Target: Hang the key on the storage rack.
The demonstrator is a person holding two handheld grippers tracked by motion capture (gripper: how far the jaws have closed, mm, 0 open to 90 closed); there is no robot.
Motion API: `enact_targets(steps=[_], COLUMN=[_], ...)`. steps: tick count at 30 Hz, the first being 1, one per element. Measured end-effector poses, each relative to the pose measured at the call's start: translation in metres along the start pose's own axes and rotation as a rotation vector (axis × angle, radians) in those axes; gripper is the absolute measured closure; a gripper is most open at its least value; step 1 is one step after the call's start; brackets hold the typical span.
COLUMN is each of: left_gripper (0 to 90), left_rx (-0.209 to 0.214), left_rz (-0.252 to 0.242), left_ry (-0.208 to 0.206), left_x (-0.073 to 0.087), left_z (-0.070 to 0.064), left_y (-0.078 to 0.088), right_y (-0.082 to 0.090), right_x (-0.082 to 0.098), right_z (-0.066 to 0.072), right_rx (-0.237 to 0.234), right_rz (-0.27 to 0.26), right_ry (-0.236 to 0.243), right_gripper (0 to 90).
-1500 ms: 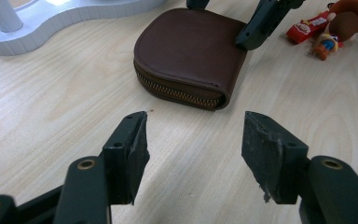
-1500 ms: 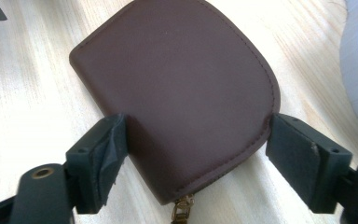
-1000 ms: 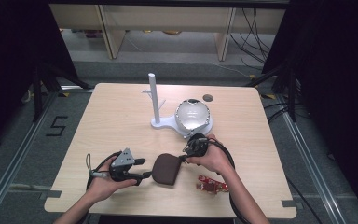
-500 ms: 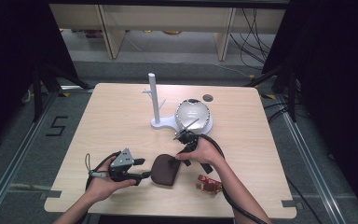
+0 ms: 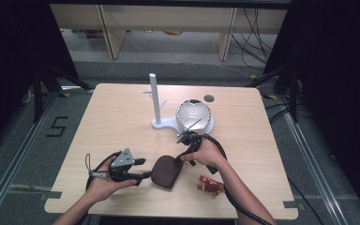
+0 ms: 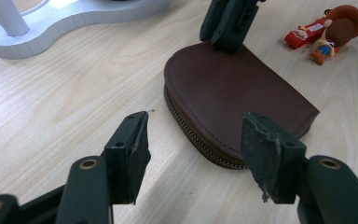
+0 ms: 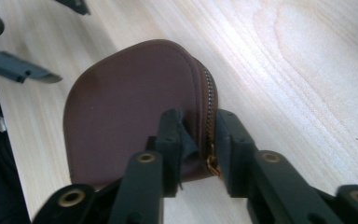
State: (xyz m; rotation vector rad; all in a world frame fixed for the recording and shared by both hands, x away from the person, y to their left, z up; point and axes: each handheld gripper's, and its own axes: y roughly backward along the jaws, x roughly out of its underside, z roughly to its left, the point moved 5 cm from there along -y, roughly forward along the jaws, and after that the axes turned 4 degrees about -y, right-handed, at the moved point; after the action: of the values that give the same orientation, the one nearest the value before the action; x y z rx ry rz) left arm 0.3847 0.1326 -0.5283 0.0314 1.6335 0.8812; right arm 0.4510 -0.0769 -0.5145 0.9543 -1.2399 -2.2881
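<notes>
Two grippers low over the table: right gripper pinching the brown pouch, left gripper wide beside it.

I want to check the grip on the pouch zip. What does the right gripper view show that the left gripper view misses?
Right gripper view alone: the gold zip pull between the right gripper jaws, which are closed on the pouch edge. Left gripper view alone: the left gripper open, the white stand base, the red toy keychain. Both: the brown pouch on the wooden table.

The right gripper hides the brown pouch's zip pull. The red trinket is too small to identify.
</notes>
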Motion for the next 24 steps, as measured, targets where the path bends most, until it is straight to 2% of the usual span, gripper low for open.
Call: enact_targets(steps=[1, 2, 3, 4, 7, 8, 10, 11, 12, 13, 14, 15, 16, 18, 19, 20, 21, 22, 23, 24], left_gripper=[41.0, 41.0, 41.0, 41.0, 41.0, 40.9, 40.9, 40.9, 40.9, 40.9, 40.9, 40.9, 41.0, 41.0, 41.0, 41.0, 41.0, 41.1, 41.1, 41.1], left_rx=[0.001, 0.01, -0.003, 0.003, -0.01, -0.01, -0.026, -0.026, -0.035, -0.041, -0.046, -0.047, -0.056, -0.063, -0.071, -0.071, -0.079, -0.076, -0.079, -0.082], left_rz=[-0.012, -0.014, -0.018, -0.021, -0.029, -0.029, -0.051, -0.059, -0.057, -0.067, -0.073, -0.079, -0.084, -0.092, -0.095, -0.095, -0.097, -0.1, -0.107, -0.103], left_ry=[0.008, 0.002, -0.001, 0.009, 0.011, 0.011, 0.027, 0.029, 0.032, 0.037, 0.043, 0.047, 0.057, 0.068, 0.075, 0.075, 0.082, 0.086, 0.093, 0.091], left_x=[0.0, -0.001, -0.001, -0.001, -0.002, -0.002, -0.002, -0.002, -0.001, -0.001, 0.0, 0.001, 0.003, 0.005, 0.006, 0.006, 0.009, 0.009, 0.01, 0.011], left_z=[0.0, 0.001, 0.002, 0.001, 0.003, 0.003, 0.005, 0.006, 0.006, 0.008, 0.009, 0.01, 0.011, 0.013, 0.013, 0.013, 0.014, 0.014, 0.014, 0.014], left_y=[0.0, 0.0, 0.001, 0.002, 0.008, 0.008, 0.014, 0.016, 0.019, 0.021, 0.023, 0.025, 0.027, 0.03, 0.031, 0.031, 0.033, 0.033, 0.034, 0.034], right_y=[0.003, 0.004, 0.007, 0.009, 0.019, 0.024, 0.032, 0.037, 0.043, 0.047, 0.054, 0.058, 0.064, 0.075, 0.078, 0.078, 0.089, 0.091, 0.096, 0.099], right_x=[0.002, 0.002, 0.003, 0.004, 0.005, 0.005, 0.005, 0.005, 0.006, 0.006, 0.006, 0.005, 0.006, 0.006, 0.006, 0.006, 0.005, 0.004, 0.002, 0.0], right_z=[-0.001, 0.002, 0.003, 0.005, 0.012, 0.013, 0.017, 0.017, 0.019, 0.019, 0.017, 0.016, 0.016, 0.015, 0.015, 0.015, 0.015, 0.016, 0.014, 0.014], right_rx=[0.031, 0.014, 0.019, 0.009, 0.02, 0.032, 0.079, 0.1, 0.118, 0.135, 0.184, 0.208, 0.248, 0.326, 0.344, 0.344, 0.375, 0.379, 0.398, 0.406], right_rz=[0.011, -0.01, -0.005, -0.013, -0.055, -0.058, -0.112, -0.118, -0.132, -0.137, -0.166, -0.187, -0.196, -0.236, -0.257, -0.257, -0.28, -0.292, -0.301, -0.302], right_ry=[0.01, 0.027, 0.027, 0.047, 0.064, 0.082, 0.078, 0.095, 0.071, 0.078, 0.111, 0.126, 0.118, 0.14, 0.133, 0.133, 0.149, 0.152, 0.183, 0.192], right_gripper=[75.7, 76.3, 76.6, 77.1, 78.4, 78.8, 79.6, 79.7, 79.9, 79.9, 80.0, 80.0, 80.0, 80.1, 80.2, 80.2, 80.3, 80.4, 80.4, 80.5])
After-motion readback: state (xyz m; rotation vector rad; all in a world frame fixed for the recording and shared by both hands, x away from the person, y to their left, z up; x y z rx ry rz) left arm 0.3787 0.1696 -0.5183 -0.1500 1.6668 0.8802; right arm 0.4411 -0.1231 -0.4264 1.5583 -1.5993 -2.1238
